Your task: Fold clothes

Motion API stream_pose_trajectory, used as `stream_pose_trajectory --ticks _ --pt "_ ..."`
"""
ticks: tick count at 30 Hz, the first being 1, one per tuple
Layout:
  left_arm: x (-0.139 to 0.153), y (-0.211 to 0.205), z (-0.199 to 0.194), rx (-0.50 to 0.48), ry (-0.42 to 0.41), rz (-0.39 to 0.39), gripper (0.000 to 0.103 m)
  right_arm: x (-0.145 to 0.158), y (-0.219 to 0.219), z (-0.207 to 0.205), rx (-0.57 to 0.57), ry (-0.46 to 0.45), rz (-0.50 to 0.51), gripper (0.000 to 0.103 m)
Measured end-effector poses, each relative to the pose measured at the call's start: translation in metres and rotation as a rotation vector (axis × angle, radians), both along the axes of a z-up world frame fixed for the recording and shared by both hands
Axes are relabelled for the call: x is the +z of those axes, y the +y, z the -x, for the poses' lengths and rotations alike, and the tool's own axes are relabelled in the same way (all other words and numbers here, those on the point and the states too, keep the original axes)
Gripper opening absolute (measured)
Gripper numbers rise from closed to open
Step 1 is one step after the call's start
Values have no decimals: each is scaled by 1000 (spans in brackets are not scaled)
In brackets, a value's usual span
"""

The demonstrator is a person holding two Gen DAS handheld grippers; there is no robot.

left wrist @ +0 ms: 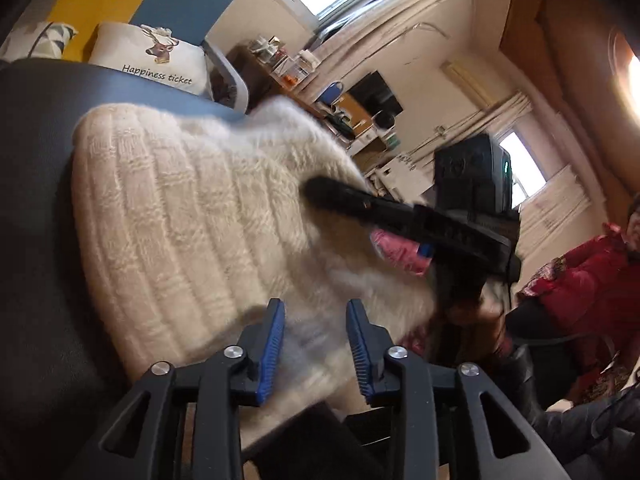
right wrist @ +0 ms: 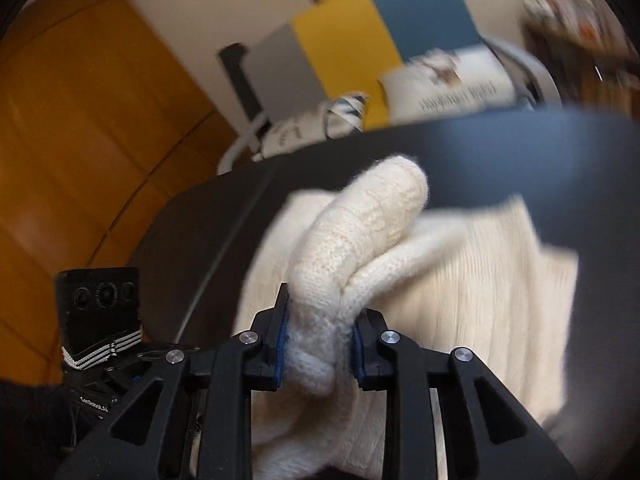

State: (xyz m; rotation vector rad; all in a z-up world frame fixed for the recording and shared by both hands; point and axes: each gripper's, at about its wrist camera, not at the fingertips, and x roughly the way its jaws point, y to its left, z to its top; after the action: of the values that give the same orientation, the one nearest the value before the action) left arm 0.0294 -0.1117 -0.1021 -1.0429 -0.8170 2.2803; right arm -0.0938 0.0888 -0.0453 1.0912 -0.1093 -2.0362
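On a dark grey table (left wrist: 36, 168), seen from the left wrist, a cream cable-knit sweater (left wrist: 168, 216) lies spread in ribbed, fuzzy columns, its far edge blurred; the left gripper (left wrist: 316, 344) hovers over the near hem with its blue ribbed pads (left wrist: 272, 344) parted and nothing pinched between them; the right gripper (left wrist: 360, 200) crosses the garment as a black bar, a pink-sleeved hand (left wrist: 400, 252) behind it; a deer-print cushion (left wrist: 156, 60) reading "Happiness ticket" sits beyond the table, and a person in red (left wrist: 580, 276) sits at the right edge.

From the right wrist, the right gripper (right wrist: 320, 344) is clenched on a thick roll of the sweater (right wrist: 360, 224), probably a sleeve, the soft knit bulging out between the jaws and arching up over the flat body of the garment; a black sock with white stripes (right wrist: 100, 344) stands off to the left beside the table (right wrist: 520, 160).

The fold would go best, it seems, if the held roll is carried across the body low and evenly, the free gripper steadying the hem; so plush and stretchy a knit will likely sag and drag its lower layer if lifted too high.
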Motion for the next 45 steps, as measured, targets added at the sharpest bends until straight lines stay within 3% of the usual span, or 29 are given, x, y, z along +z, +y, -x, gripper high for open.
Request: stream_pose_trajectory --ticks 2,4,10,14,17,18,21,23,25,28,30,35,40,44,45 --pt "-10 5 6 -1 -54 65 33 -25 7 16 -25 -41 -118 27" --pt "-23 4 4 -6 -105 36 33 -65 22 27 -65 -123 -200 27" --pt "-28 -12 -2 23 -103 -26 33 -72 59 26 -113 -152 2 29" --pt "-20 -16 -15 23 -51 -17 37 -47 71 19 -82 -101 85 29" --pt "-29 -4 -1 -7 -105 50 39 -67 77 20 -128 -109 -91 32" --pt "-34 0 3 -22 -126 71 39 -77 82 22 -146 -145 -93 36" --pt "-39 1 8 -14 -138 55 39 -74 112 8 -144 -172 67 42" --pt "-37 -10 8 5 -140 -7 39 -65 129 -5 -66 -193 189 66" --pt "-35 -22 8 33 -135 -11 39 -58 137 -21 38 -184 237 73" --pt "-29 -32 8 59 -113 5 39 -50 132 -49 163 -152 205 73" --pt "-21 -27 10 65 -79 67 39 -44 137 -69 203 -127 189 73" --pt "4 -3 20 41 -9 162 39 -53 83 -53 303 -115 158 76" --pt "-16 -11 37 88 -88 170 39 -68 44 -35 517 -170 114 76" --pt "-20 -2 41 51 -80 268 39 -56 40 -42 629 -133 63 76" --pt "-20 1 41 39 -76 298 39 -56 40 -46 637 -117 -1 76"
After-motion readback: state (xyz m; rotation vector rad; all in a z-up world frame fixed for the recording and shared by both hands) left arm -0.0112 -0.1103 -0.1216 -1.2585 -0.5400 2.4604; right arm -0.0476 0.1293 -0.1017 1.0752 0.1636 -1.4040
